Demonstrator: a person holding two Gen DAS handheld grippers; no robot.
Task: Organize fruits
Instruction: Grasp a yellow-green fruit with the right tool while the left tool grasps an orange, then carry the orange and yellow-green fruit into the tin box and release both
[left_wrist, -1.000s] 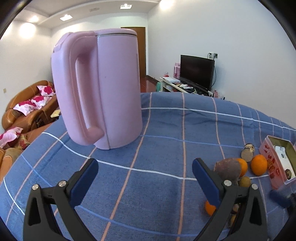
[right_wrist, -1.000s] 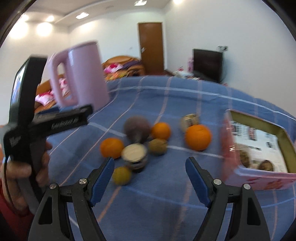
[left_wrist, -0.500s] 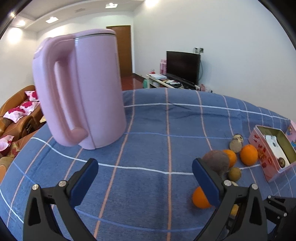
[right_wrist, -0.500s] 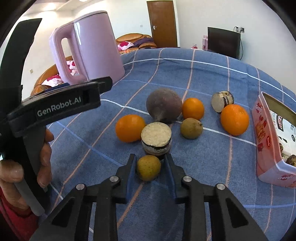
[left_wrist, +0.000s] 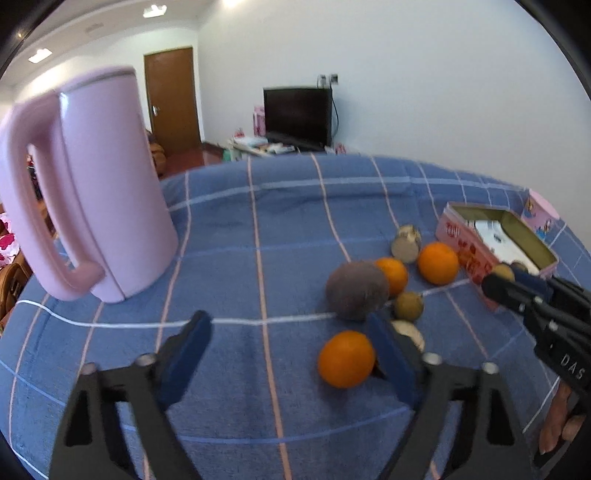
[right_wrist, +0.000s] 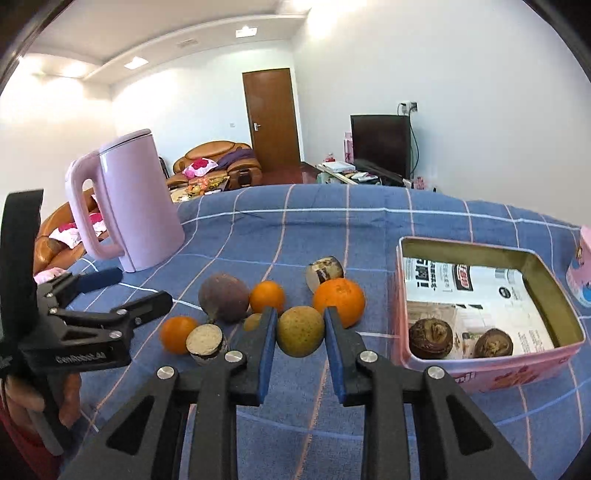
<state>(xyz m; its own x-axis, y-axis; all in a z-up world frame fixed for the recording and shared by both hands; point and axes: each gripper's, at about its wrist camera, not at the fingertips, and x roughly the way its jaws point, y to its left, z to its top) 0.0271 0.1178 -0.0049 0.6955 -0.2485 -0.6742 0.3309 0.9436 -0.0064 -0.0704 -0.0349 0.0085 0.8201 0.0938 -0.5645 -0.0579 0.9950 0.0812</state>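
Note:
My right gripper is shut on a small yellow-green fruit and holds it above the blue checked cloth, just left of the pink tin. In the left wrist view that gripper hangs by the tin's near corner. My left gripper is low over the cloth with its jaws closing. An orange lies between them against the right finger, while the left finger stays well clear of it. Behind it lie a purple-brown fruit, two more oranges, another small yellow-green fruit and cut taro pieces.
A tall pink kettle stands on the cloth at the left. The tin holds two brown round roots on printed paper. A pink cup stands at the far right edge. A hand holds the left gripper's handle.
The right gripper has shut on the yellow-green fruit and lifted it toward the tin. The left gripper swung right from the kettle to the fruits, and its jaws have narrowed around an orange.

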